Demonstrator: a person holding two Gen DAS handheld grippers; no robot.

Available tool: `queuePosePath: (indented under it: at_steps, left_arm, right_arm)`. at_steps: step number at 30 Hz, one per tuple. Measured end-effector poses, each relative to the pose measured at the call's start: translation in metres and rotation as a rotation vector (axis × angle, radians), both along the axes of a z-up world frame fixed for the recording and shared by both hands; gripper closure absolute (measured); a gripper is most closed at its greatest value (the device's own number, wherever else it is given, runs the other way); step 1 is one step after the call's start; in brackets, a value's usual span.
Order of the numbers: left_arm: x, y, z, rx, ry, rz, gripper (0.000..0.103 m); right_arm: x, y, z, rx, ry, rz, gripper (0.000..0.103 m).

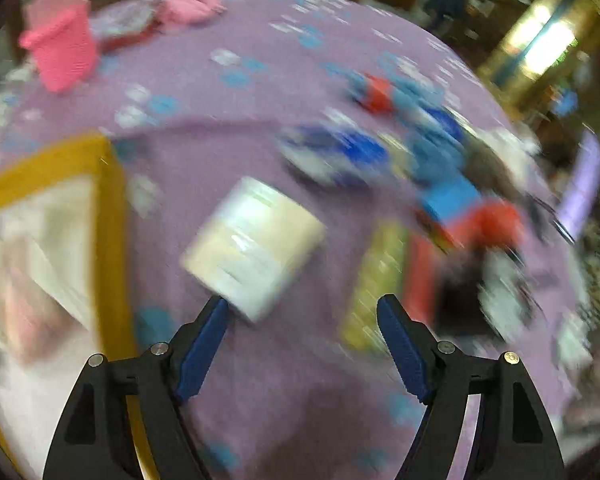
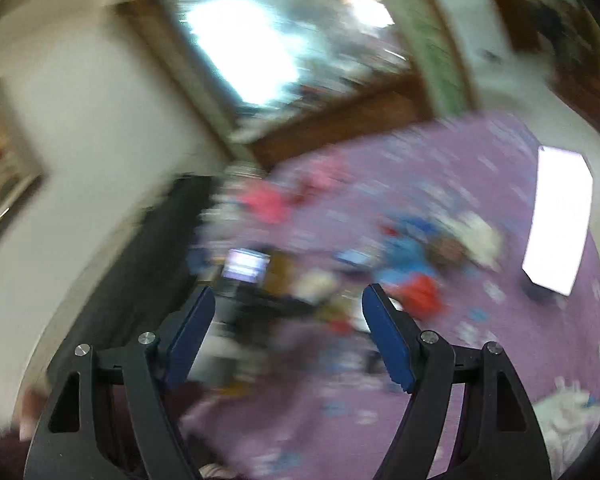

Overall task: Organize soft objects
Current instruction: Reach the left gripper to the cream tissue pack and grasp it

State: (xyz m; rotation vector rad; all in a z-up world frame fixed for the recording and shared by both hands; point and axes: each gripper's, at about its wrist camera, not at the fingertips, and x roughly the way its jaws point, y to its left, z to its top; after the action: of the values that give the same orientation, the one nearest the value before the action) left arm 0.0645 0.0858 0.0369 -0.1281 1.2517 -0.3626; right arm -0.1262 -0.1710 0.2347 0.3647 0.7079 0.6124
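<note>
Left hand-held gripper (image 1: pixel 304 300): spread wide, nothing between the blue pads, pointing down at the purple flowered sheet (image 1: pixel 260 80). Right hand-held gripper (image 2: pixel 290 288): spread wide too, nothing held, aimed more level, toward the far side of the same sheet.

Both pictures very blurry, so hard to name the small things.

Soft things lying in a heap of blue and red (image 1: pixel 460 200), right of the left pads and well apart from them. Same heap seen in the right view, just past the right pads. A pink knitted piece (image 1: pixel 64 56) and a pink crumpled cloth (image 1: pixel 192 2) far off at the top left. A yellow-rimmed box (image 1: pixel 112 200) at the left, pale inside, likely the place to put soft things.

Probably reaching for the next thing to pick. To do it well:
- Slow down first, so the aim is clear.
- Pick one soft thing, not the whole heap.
- Push the pads down a little into the cloth, then squeeze on a thick fold.
- Lift straight up, so nothing else gets dragged along.

A cream round tub or roll (image 1: pixel 256 248) close to the left pad, smooth and shiny-looking; cannot tell if touching. Looks hard, so best left alone. A flat yellow-green piece (image 1: pixel 380 280) beside the right pad, too blurry to name.
</note>
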Motion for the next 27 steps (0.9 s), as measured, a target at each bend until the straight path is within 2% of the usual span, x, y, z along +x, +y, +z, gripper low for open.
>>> queuePosePath:
  at_steps: [3, 5, 7, 9, 13, 15, 20, 23, 27]
  left_arm:
    - [-0.009, 0.000, 0.011, -0.006, -0.041, 0.007, 0.028]
    - [-0.006, 0.004, 0.017, -0.003, -0.080, 0.044, 0.028]
    - [-0.002, 0.007, 0.018, -0.024, -0.095, 0.078, 0.028]
    - [0.001, 0.007, 0.016, -0.034, -0.094, 0.098, 0.028]
    - [0.008, 0.004, 0.011, 0.003, -0.121, 0.109, 0.028]
    - [-0.009, 0.007, 0.010, 0.007, -0.125, 0.117, 0.028]
    - [-0.006, 0.011, 0.017, 0.041, -0.154, 0.151, 0.027]
    - [-0.001, 0.012, 0.019, 0.070, -0.175, 0.164, 0.026]
    - [0.005, 0.013, 0.012, 0.080, -0.163, 0.176, 0.026]
  right_arm:
    - [-0.045, 0.036, 0.066, 0.013, -0.154, 0.126, 0.027]
    - [-0.064, 0.053, 0.091, 0.020, -0.205, 0.181, 0.026]
    - [-0.077, 0.066, 0.104, 0.038, -0.213, 0.236, 0.026]
    - [-0.085, 0.073, 0.106, 0.043, -0.211, 0.266, 0.026]
    - [-0.100, 0.073, 0.105, 0.042, -0.240, 0.269, 0.026]
    - [-0.104, 0.064, 0.105, 0.062, -0.247, 0.260, 0.026]
    - [-0.095, 0.058, 0.109, 0.066, -0.231, 0.215, 0.026]
    - [-0.093, 0.059, 0.110, 0.066, -0.224, 0.228, 0.026]
    - [-0.094, 0.061, 0.106, 0.051, -0.224, 0.253, 0.026]
